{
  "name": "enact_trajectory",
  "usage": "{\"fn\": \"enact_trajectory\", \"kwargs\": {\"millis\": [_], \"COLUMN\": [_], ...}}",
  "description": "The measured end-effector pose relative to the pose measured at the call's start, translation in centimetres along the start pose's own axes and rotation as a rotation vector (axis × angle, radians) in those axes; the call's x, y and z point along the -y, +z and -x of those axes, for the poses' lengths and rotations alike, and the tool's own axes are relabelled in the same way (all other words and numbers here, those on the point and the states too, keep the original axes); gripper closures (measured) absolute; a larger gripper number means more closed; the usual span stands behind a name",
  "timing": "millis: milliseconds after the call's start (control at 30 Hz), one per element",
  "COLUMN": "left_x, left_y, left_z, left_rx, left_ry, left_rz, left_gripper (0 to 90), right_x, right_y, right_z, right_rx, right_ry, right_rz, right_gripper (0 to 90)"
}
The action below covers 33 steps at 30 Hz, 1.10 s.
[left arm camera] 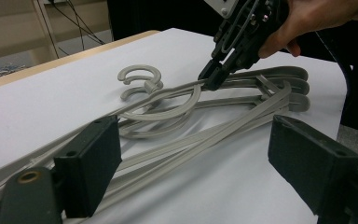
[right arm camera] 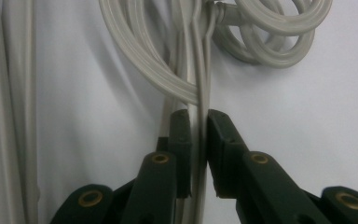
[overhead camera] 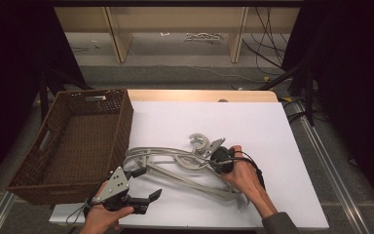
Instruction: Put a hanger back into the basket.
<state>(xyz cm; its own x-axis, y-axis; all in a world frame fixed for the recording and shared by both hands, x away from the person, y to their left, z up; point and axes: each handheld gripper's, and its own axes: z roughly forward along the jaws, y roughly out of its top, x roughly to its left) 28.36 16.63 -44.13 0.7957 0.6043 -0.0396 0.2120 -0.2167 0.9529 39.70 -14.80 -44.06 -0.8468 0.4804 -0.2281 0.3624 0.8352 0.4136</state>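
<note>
**Right gripper clamps a hanger in the pile**

The right gripper (overhead camera: 216, 161) has its jaws clenched on a thin bar of the grey hangers (overhead camera: 175, 165), which lie tangled on the white surface (overhead camera: 253, 126) beside the wicker basket (overhead camera: 78, 141). The left gripper (overhead camera: 143, 184) hovers near the pile, jaws spread wide and holding nothing.

The high view is dim and soft, its corners falling to black, while the white desk (overhead camera: 253, 126) takes even light from above. The hangers (left arm camera: 205, 116) cast faint, diffuse shadows on it. In the left gripper view the near tongs (left arm camera: 214, 158) blur. The right gripper view is close and slightly soft, without glare.
</note>
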Motion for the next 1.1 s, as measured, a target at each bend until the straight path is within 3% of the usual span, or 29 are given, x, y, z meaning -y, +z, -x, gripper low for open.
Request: {"fn": "enact_trajectory", "kwargs": {"millis": [367,700,967,1100], "left_x": [0.0,0.0,0.0,0.0], "left_y": [0.0,0.0,0.0,0.0], "left_z": [0.0,0.0,0.0,0.0], "left_rx": [0.0,0.001,0.002,0.002], "left_ry": [-0.001,0.0,-0.001,-0.001], "left_rz": [0.001,0.002,0.002,0.002], "left_gripper": [16.9,16.9,16.9,17.0], "right_x": [-0.3,-0.4,-0.7,-0.8], "right_y": [0.5,0.6,0.3,0.0], "right_z": [-0.7,-0.9,-1.1,-1.2], "right_rx": [0.039,0.056,0.085,0.082], "right_ry": [-0.008,-0.031,-0.103,-0.068], "right_rz": [-0.041,-0.042,-0.058,-0.03], "right_gripper": [80.8,79.9,80.8,81.5]}}
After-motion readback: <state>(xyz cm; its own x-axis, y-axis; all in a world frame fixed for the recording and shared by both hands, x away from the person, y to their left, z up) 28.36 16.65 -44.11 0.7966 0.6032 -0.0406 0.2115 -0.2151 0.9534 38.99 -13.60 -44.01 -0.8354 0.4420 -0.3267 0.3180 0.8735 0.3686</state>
